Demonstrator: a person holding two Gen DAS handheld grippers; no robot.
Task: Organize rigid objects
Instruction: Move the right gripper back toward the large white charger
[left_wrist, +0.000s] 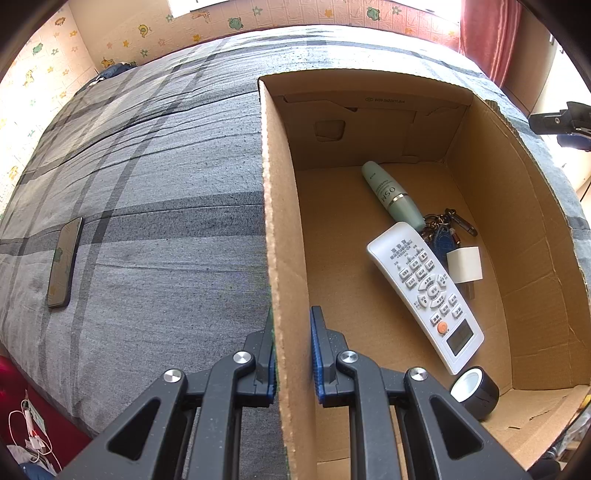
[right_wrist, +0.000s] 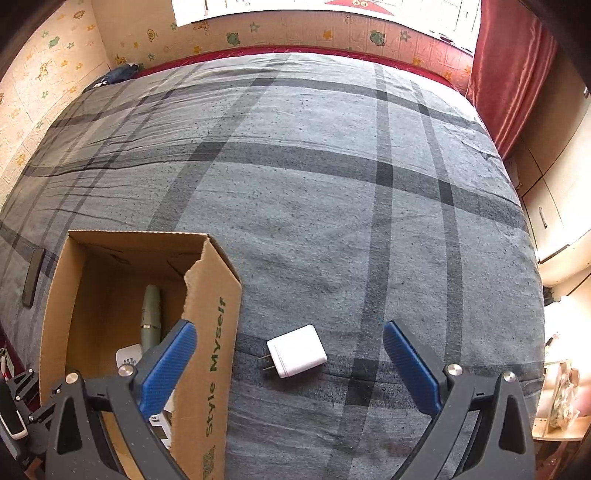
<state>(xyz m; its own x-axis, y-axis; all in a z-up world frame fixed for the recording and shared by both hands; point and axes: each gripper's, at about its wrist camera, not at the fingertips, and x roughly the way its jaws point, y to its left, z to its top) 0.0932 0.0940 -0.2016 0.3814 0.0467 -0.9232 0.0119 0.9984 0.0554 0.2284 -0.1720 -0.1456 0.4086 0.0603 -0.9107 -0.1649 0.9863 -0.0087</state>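
A cardboard box (left_wrist: 284, 229) stands on the grey plaid bed. My left gripper (left_wrist: 293, 354) is shut on the box's left wall, one finger outside and one inside. In the box lie a white remote (left_wrist: 424, 291), a green bottle (left_wrist: 393, 195), a bunch of keys (left_wrist: 443, 229), a white charger plug (left_wrist: 463, 264) and a black tape roll (left_wrist: 476, 391). My right gripper (right_wrist: 290, 350) is open and empty just above a second white charger plug (right_wrist: 297, 350) lying on the bed right of the box (right_wrist: 214, 332). A dark phone (left_wrist: 64, 262) lies on the bed at the left.
The bed (right_wrist: 332, 184) runs far back to a patterned wall. A red curtain (right_wrist: 513, 70) hangs at the right. Cabinets (right_wrist: 554, 206) stand beside the bed on the right. The phone also shows left of the box in the right wrist view (right_wrist: 33, 277).
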